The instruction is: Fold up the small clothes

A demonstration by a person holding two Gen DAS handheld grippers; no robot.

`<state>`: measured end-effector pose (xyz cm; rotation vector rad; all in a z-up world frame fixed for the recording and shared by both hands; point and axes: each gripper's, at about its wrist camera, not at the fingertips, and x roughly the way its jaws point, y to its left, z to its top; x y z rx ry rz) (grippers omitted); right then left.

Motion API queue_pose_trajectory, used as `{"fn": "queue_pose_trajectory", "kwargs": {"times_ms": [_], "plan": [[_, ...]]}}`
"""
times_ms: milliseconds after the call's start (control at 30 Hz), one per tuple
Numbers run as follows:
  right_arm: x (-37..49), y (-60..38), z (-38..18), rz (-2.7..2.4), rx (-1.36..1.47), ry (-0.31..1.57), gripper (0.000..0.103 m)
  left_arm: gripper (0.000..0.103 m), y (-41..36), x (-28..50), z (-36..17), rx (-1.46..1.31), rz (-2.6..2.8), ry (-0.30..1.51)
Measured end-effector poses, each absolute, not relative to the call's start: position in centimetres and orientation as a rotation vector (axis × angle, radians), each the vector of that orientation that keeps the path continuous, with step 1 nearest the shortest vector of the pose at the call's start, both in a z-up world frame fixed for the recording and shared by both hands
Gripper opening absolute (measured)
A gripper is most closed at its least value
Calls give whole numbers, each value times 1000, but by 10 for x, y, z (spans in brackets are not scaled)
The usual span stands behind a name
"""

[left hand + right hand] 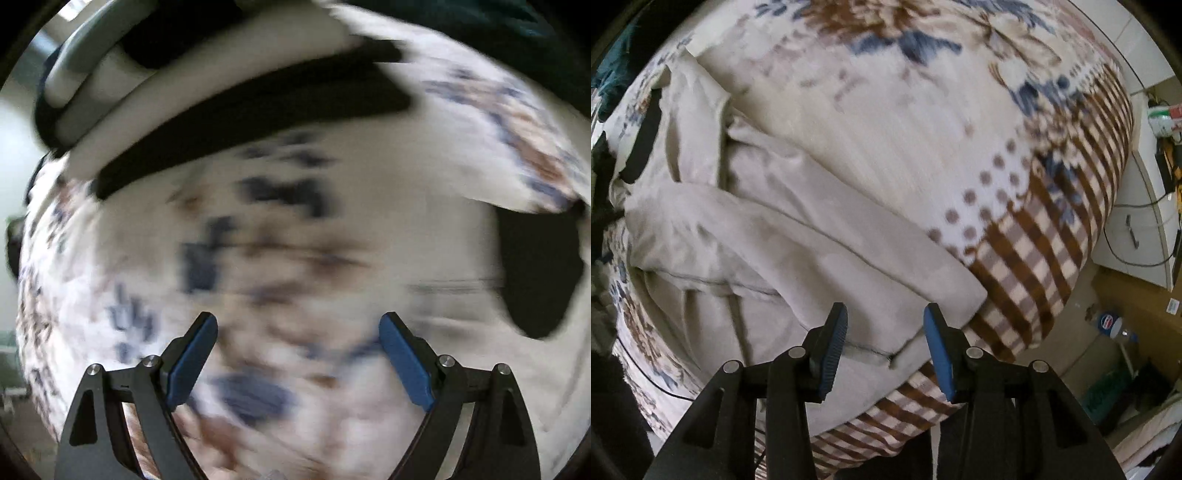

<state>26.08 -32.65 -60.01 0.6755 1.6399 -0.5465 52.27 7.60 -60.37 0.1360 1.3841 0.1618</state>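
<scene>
In the right wrist view a beige garment [783, 236] lies partly folded on a floral and checked blanket [905, 129], one layer lapped diagonally over another. A black trim piece [646, 136] shows at its left end. My right gripper [885, 310] points down over the garment's lower edge with its jaws apart and no cloth pinched. The left wrist view is blurred. There my left gripper [298, 319] stands wide open above the floral blanket [295, 258] with nothing between its fingers. A stack of folded clothes [184, 107] in white, black and grey lies beyond it.
A black cloth patch [535, 273] lies at the right of the left wrist view. The bed edge drops off to the right, with a bottle [1110, 323] and a green crate [1108, 391] on the floor, beside a white cabinet [1134, 229]. Dark teal fabric [613, 74] sits far left.
</scene>
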Motion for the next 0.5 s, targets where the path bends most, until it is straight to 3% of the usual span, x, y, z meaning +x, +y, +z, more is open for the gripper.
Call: {"fn": "queue_pose_trajectory", "kwargs": {"times_ms": [200,333,500], "plan": [[309,-329,-589,-492,643,1608,46,89,125,536,-593,-36,168,1407],[332,-329,-589,-463,629,1606,46,89,86,533,-566,-58,22,1382],[343,-311,-587,-425,584,1624,46,90,33,560,-580,62,5,1367]]}}
